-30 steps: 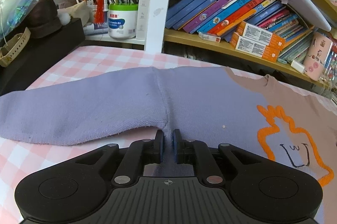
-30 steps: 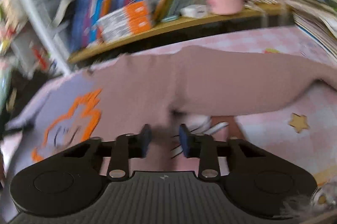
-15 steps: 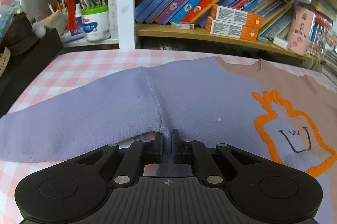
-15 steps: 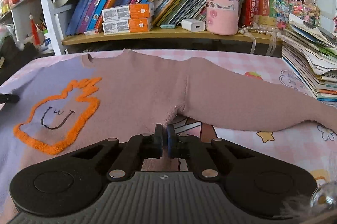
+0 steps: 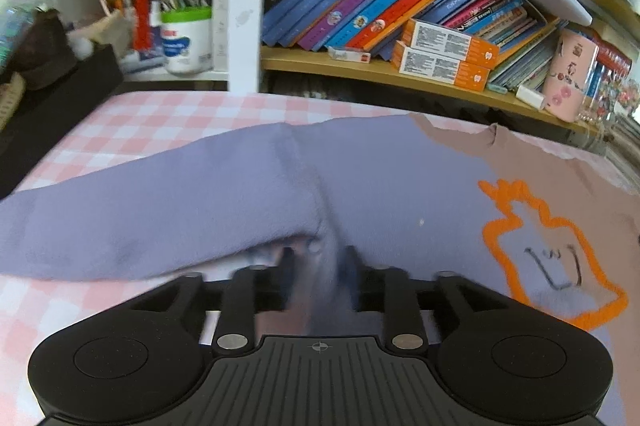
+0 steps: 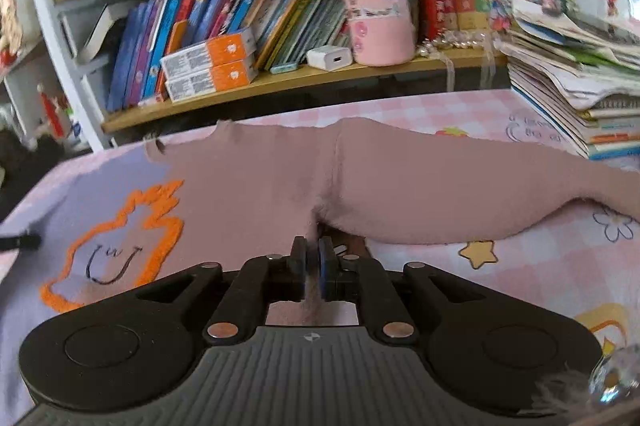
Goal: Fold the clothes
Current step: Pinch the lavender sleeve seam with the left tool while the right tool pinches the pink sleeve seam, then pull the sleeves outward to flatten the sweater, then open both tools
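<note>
A sweater lies flat on the pink checked cloth, lilac on its left half (image 5: 248, 193) and dusty pink on its right half (image 6: 256, 193), with an orange outlined figure on the chest (image 5: 548, 258). My left gripper (image 5: 318, 260) is open, its fingers apart on either side of the lilac fabric at the left armpit. My right gripper (image 6: 313, 252) is shut on the pink fabric at the right armpit. The lilac sleeve (image 5: 120, 222) stretches left and the pink sleeve (image 6: 480, 197) stretches right.
A bookshelf (image 5: 380, 73) full of leaning books runs along the far edge of the table. A pink tin (image 6: 378, 5) stands on it. A stack of books and papers (image 6: 580, 97) sits at the right, a black box (image 5: 48, 105) at the left.
My left gripper has opened; its fingers were shut on the lilac armpit fabric half a second ago. My right gripper shut on the pink armpit fabric and still holds it, lifted slightly.
</note>
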Available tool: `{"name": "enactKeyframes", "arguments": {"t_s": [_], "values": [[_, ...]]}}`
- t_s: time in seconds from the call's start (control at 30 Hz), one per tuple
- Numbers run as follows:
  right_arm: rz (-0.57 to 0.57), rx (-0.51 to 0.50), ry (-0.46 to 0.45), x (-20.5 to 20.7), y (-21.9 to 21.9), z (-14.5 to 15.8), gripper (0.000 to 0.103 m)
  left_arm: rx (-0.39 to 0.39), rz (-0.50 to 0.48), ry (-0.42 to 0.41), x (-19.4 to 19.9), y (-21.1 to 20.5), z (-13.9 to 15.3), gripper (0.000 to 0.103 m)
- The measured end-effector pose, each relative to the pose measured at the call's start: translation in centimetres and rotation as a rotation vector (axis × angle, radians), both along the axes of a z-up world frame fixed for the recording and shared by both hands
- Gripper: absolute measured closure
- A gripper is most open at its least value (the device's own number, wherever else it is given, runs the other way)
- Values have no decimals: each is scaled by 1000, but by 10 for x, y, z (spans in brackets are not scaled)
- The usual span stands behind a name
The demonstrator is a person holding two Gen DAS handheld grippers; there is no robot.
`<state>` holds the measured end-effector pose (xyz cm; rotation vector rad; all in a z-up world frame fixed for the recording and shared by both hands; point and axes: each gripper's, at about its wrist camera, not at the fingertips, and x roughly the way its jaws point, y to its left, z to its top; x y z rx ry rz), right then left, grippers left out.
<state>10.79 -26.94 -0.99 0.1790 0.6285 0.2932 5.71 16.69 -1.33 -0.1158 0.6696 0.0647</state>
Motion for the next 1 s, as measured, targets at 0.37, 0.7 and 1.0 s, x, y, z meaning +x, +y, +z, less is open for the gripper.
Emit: {"name": "enactKeyframes", "arguments": {"t_s": [0.37,0.7,1.0], "values": [[44,-88,28,0,17,-7,95,-61,2,12,-35,-3,0,94],[37,-84,27,3,16,-9,96,-105,46,-16,-8,12,-5,99],[22,-121,10,3,19,-9,96,-83,27,-19,-17,6,-6,95]]}}
